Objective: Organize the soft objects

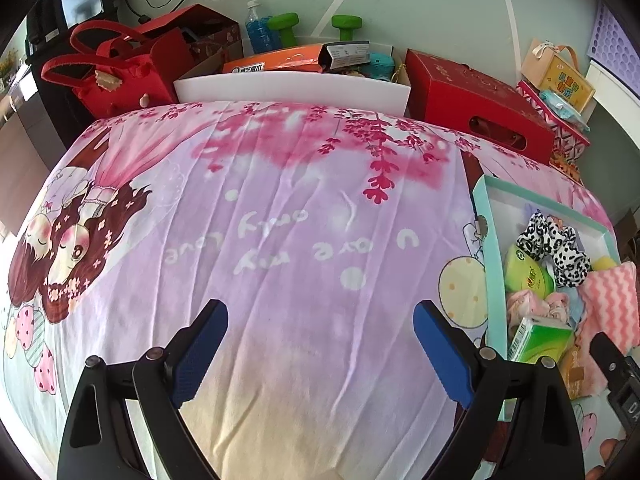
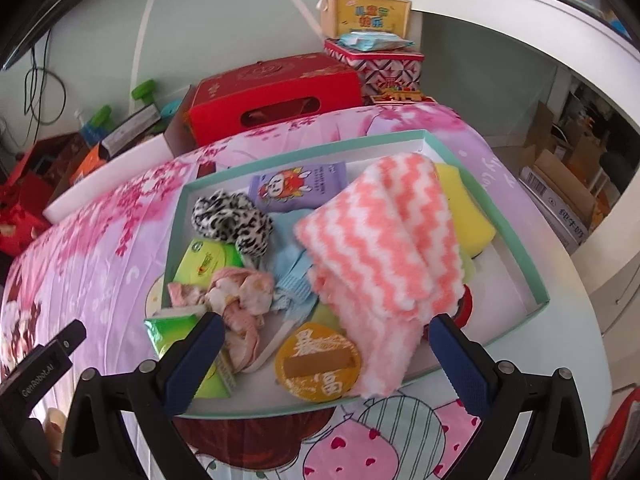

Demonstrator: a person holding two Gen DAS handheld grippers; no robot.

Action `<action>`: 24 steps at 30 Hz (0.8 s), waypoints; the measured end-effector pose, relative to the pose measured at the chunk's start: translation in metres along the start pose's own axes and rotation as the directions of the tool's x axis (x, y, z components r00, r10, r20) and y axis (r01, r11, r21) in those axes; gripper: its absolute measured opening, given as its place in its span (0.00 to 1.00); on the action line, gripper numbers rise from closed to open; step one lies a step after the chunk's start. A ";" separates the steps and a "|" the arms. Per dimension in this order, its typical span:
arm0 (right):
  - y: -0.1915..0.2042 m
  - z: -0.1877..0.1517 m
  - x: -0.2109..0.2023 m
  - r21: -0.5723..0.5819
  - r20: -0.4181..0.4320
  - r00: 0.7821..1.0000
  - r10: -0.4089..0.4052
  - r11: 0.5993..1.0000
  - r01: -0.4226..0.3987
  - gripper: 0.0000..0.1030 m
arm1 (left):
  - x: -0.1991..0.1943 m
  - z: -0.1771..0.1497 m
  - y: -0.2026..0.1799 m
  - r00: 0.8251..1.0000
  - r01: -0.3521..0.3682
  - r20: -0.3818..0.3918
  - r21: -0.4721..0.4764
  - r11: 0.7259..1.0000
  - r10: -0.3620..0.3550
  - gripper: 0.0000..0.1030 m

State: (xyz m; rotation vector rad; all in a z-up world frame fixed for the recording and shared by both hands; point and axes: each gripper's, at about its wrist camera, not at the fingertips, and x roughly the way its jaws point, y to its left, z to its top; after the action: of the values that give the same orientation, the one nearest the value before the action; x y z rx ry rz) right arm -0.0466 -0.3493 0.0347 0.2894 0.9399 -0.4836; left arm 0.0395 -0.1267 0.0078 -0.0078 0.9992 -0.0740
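Left gripper [image 1: 320, 344], blue-padded jaws spread wide and holding nothing, poised over the bare middle of the pink-and-lilac cartoon-printed cloth [image 1: 280, 208] that covers the table. Right gripper [image 2: 326, 354], jaws likewise released and empty, poised over the near edge of the shallow rectangular teal-rimmed cardboard tray [image 2: 536, 280], which lies toward the right edge of the table.

Inside the tray: a folded fluffy towel with pink and white zigzag stripes [image 2: 384, 256] lying diagonally across the middle, its near end draped over the tray's near rim; a yellow sponge [image 2: 468, 208] beneath it by the far right wall; a black-and-white leopard-print scrunchie [image 2: 232, 220] near the far left corner; a crumpled pale pink cloth [image 2: 236, 300] and a light blue cloth [image 2: 292, 268] at centre left; a green tissue pack [image 2: 168, 332] at the near left corner; a round orange pad with white characters [image 2: 318, 362] at the near edge.

Beyond the far edge of the table: a red cardboard gift box [image 2: 276, 92].
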 end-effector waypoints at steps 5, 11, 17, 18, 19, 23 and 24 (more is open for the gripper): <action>0.009 -0.007 -0.005 -0.021 -0.016 1.000 -0.005 1.000 0.004 1.00 | -0.006 -0.007 0.007 1.000 0.007 -0.020 0.008 1.000 -0.007 0.91; 0.029 -0.020 -0.010 -0.081 -0.032 0.999 -0.001 0.997 -0.001 1.00 | -0.011 -0.017 0.010 0.999 -0.016 -0.035 0.049 0.999 0.018 0.91; 0.042 -0.032 -0.013 -0.118 -0.051 0.999 0.000 0.993 -0.006 1.00 | -0.015 -0.027 0.020 0.998 -0.021 -0.054 0.058 0.998 0.024 0.91; 0.043 -0.035 -0.013 -0.122 -0.059 0.998 0.001 0.992 -0.009 1.00 | -0.015 -0.028 0.022 0.998 -0.022 -0.056 0.056 0.998 0.025 0.91; 0.044 -0.037 -0.012 -0.125 -0.065 0.998 0.001 0.992 -0.009 1.00 | -0.016 -0.029 0.024 0.998 -0.024 -0.057 0.054 0.998 0.027 0.91; 0.048 -0.043 -0.010 -0.137 -0.084 0.996 -0.007 0.990 -0.005 1.00 | -0.018 -0.034 0.033 0.997 -0.037 -0.062 0.051 0.998 0.040 0.91; 0.049 -0.044 -0.011 -0.139 -0.085 0.996 -0.007 0.990 -0.005 1.00 | -0.018 -0.035 0.035 0.997 -0.044 -0.065 0.052 0.998 0.047 0.91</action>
State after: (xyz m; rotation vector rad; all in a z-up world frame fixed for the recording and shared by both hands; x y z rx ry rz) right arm -0.0579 -0.2853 0.0200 0.1843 1.0521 -0.4068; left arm 0.0026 -0.0897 0.0021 0.0640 1.0629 -0.0581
